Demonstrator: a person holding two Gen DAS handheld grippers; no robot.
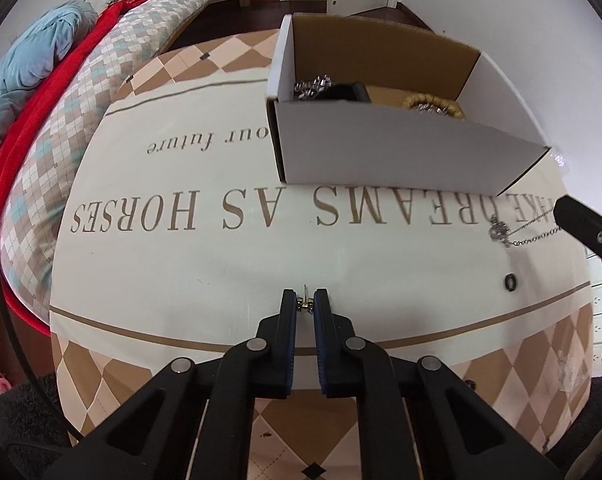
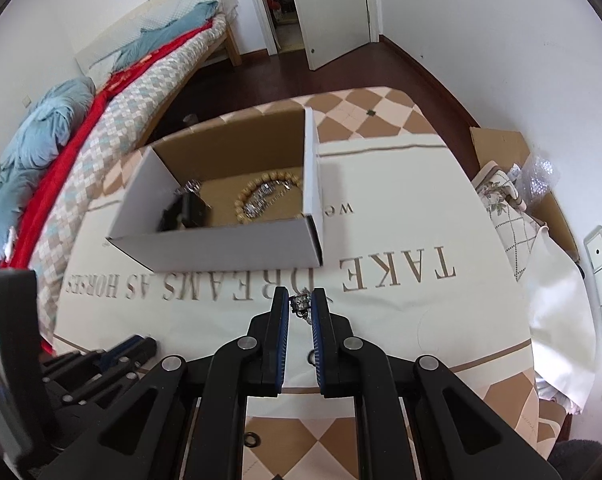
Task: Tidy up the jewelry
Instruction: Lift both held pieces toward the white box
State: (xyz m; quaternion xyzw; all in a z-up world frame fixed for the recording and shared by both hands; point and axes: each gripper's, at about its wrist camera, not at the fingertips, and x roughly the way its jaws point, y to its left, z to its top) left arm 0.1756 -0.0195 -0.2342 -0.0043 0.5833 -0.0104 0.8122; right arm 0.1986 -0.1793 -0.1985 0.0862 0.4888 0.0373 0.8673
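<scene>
My left gripper (image 1: 305,305) points down at the table and is shut on a small gold earring (image 1: 305,303), its post sticking up between the tips. My right gripper (image 2: 301,304) is shut on the silver pendant (image 2: 300,303) of a necklace. In the left wrist view the necklace (image 1: 501,234) hangs from the right gripper's black finger (image 1: 581,226) just above the cloth. The white cardboard box (image 1: 381,156) (image 2: 221,248) stands open behind both grippers. It holds a beaded bracelet (image 2: 257,196), a black item (image 2: 185,212) and silver pieces.
The table wears a cream cloth (image 1: 221,272) with printed words and a brown diamond border. A small black ring (image 1: 511,282) lies on it at the right. A bed (image 1: 81,100) with red and blue bedding runs along the left. Cardboard and bubble wrap (image 2: 537,176) sit right of the table.
</scene>
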